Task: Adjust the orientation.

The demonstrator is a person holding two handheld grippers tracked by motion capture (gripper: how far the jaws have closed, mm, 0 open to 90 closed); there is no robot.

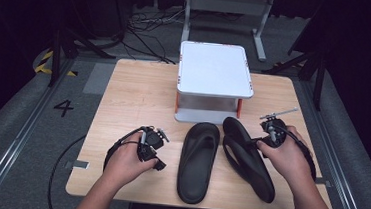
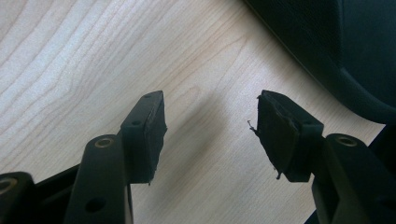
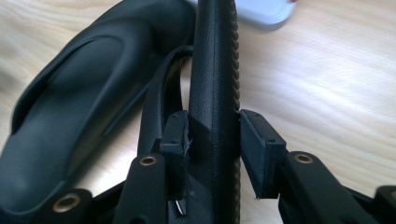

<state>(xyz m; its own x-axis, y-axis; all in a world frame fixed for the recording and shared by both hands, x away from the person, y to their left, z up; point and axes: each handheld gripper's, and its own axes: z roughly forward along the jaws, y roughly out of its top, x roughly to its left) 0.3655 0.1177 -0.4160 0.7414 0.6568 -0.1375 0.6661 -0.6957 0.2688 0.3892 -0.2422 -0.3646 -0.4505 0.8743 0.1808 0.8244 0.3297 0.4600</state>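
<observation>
Right gripper (image 3: 212, 149): jaws clamped on the sole edge of one black sandal (image 3: 215, 70), tilted on edge. Left gripper (image 2: 210, 133): jaws wide apart over bare table (image 2: 93, 56), holding nothing. Two sandals in all; the second sandal (image 1: 198, 160) lies flat between the grippers. One white stand (image 1: 215, 69) sits just behind both.

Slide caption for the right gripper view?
Right gripper clamps the tilted black rubber slipper's sole beside its flat-lying twin.

Two black sandals (image 1: 198, 161) (image 1: 247, 157), one white stand (image 1: 216, 70), one table (image 1: 133, 100).
</observation>
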